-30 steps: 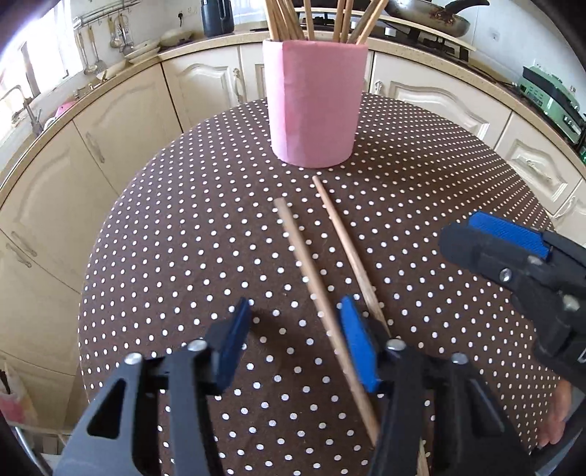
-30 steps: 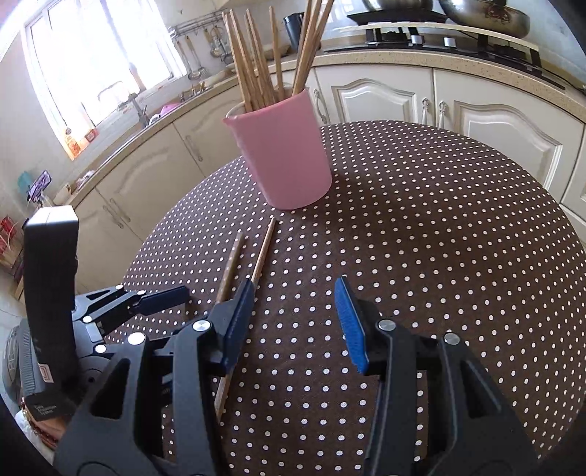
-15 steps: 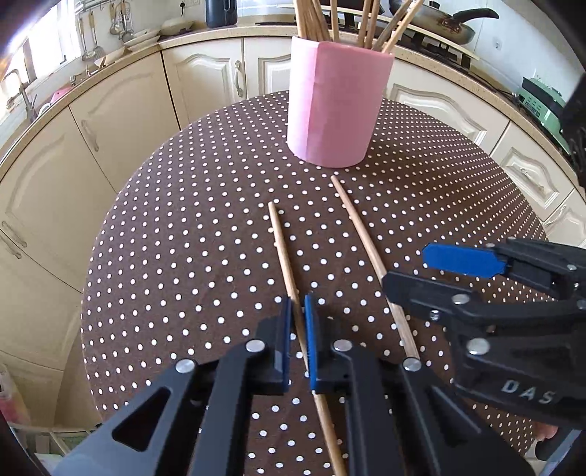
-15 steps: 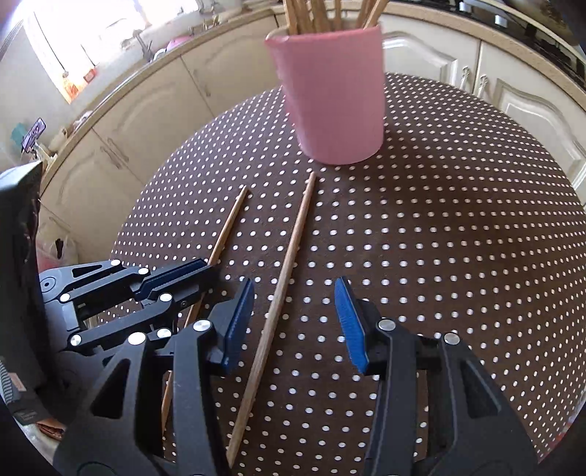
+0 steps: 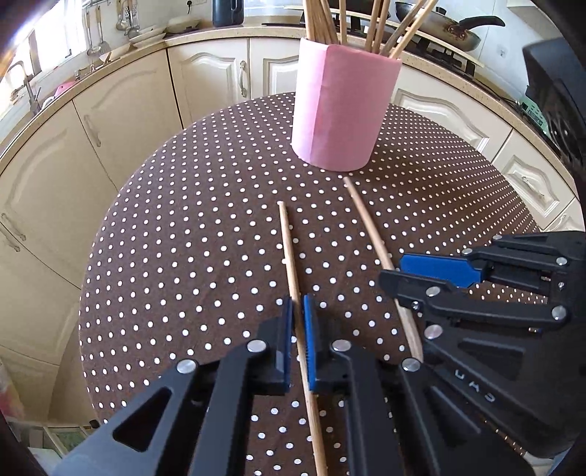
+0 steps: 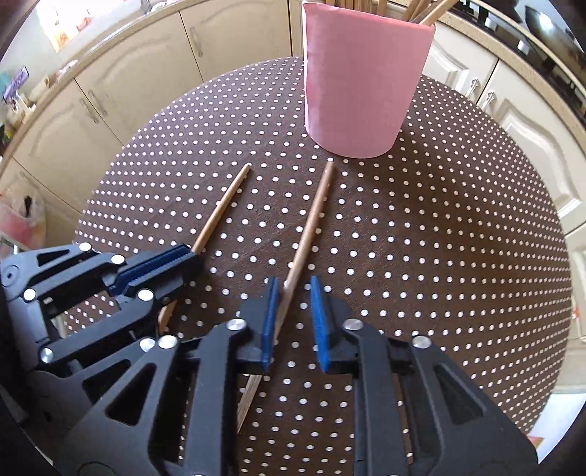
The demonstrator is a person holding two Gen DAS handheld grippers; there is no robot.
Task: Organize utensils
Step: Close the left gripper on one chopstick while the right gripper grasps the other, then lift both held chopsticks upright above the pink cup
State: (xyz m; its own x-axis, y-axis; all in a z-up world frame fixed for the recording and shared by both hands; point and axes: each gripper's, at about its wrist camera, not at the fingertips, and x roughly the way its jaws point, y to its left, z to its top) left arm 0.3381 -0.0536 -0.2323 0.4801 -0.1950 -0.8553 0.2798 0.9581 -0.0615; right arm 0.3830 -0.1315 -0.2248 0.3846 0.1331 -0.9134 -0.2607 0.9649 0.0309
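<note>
Left wrist view: a round table covered in a brown cloth with white dots fills the middle of the picture, with cream kitchen cupboards curving behind it. At the far side of the table stands a pink cup, upright, holding a loose bundle of wooden sticks that fan out above its rim. Two more wooden sticks lie flat on the cloth in front of the cup, well apart from each other. The left stick runs back between the blue pads of the left gripper, whose jaws are clamped on it. The right stick has its far end just beside the cup's base and its near end passing under the right gripper, which reaches in from the right edge. Right wrist view: the same pink cup stands at the top with stick ends showing above its rim. The right stick lies between the blue pads of the right gripper; its jaws are closing, with a gap showing beside the right-hand pad. At lower left the left gripper is pinched on the left stick.
</note>
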